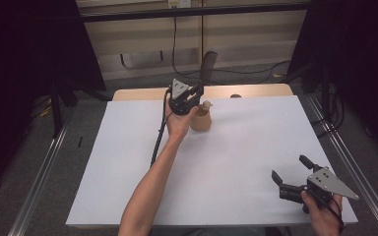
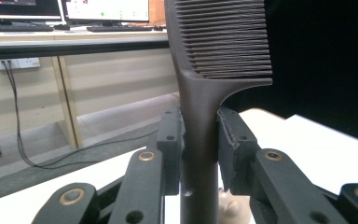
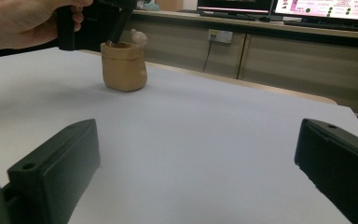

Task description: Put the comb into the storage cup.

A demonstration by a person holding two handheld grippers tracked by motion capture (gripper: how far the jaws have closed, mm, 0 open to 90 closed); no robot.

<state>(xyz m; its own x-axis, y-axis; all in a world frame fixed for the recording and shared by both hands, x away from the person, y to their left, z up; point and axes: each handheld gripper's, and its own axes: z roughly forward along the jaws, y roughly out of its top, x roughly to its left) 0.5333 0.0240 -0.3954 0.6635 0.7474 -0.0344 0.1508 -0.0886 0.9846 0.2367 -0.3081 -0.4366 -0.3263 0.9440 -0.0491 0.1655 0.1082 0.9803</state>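
While the left gripper [image 1: 197, 91] clamps the comb [image 2: 200, 107] upright, lower it straight into the pot [image 1: 200, 121] — slowly; the right gripper [image 1: 289, 173] idles, jaws wide.

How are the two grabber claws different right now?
The left gripper is shut on a dark comb, held upright above the tan pot; the right gripper is open and holds nothing. The left is far up the white table; the right is near its front corner. Both are black, each in a hand.
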